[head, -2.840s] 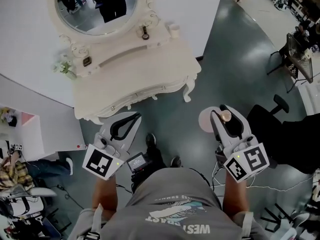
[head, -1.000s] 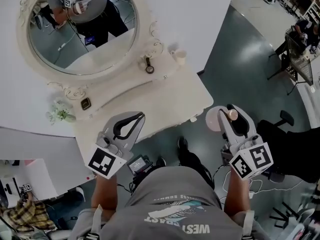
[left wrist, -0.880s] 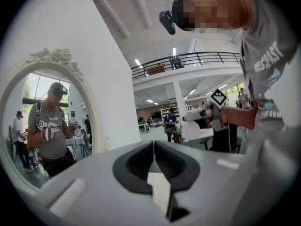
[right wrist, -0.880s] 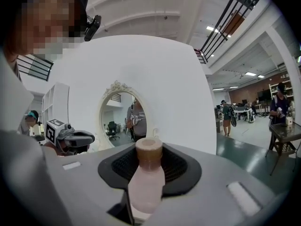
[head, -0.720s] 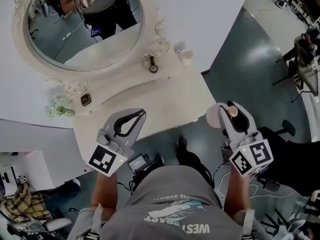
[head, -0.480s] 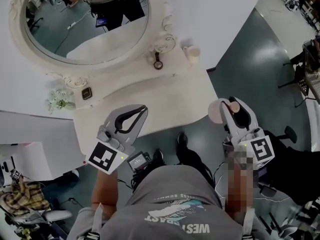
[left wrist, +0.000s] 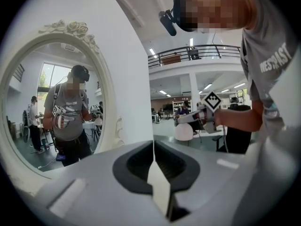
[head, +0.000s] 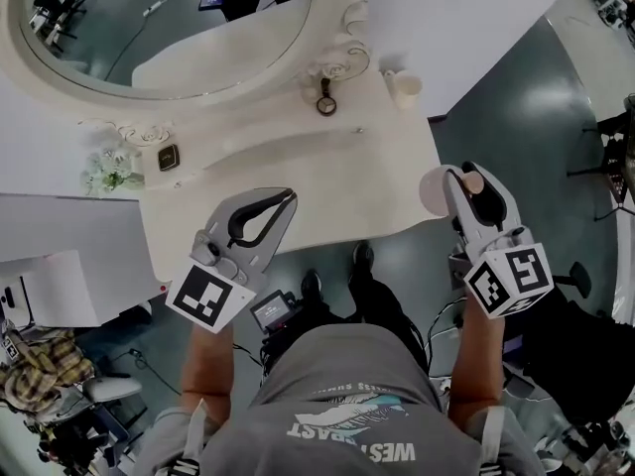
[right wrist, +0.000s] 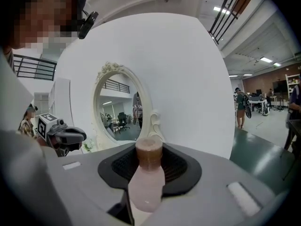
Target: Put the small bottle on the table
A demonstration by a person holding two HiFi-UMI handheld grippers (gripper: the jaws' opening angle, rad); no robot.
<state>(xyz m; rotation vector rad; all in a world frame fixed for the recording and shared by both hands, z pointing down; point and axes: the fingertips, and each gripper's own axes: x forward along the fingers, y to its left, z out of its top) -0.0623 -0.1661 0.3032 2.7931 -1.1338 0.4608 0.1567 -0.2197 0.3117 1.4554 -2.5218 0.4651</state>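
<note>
Flowers (head: 111, 172): pale sprig at the far left of the dressing table (head: 298, 181), against the wall.
Small square dark object (head: 167, 157): just right of the flowers, on the raised back shelf.
Mirror (head: 149, 28): oval, ornate white frame, upright behind the shelf.
Left gripper (head: 287, 196): over the table's front part, jaws pressed together with nothing between them.
Small round-framed object (head: 325, 102): on the shelf below the mirror's right edge.
White cup (head: 404, 87): at the table's back right corner.
Right gripper (head: 473, 177): just past the table's right front corner, above the floor (head: 516, 97), jaws clamped on the bottle.
Small bottle (right wrist: 146, 182): pale pink, brownish cap pointing away from the hand, held in the air, not on the table.
</note>
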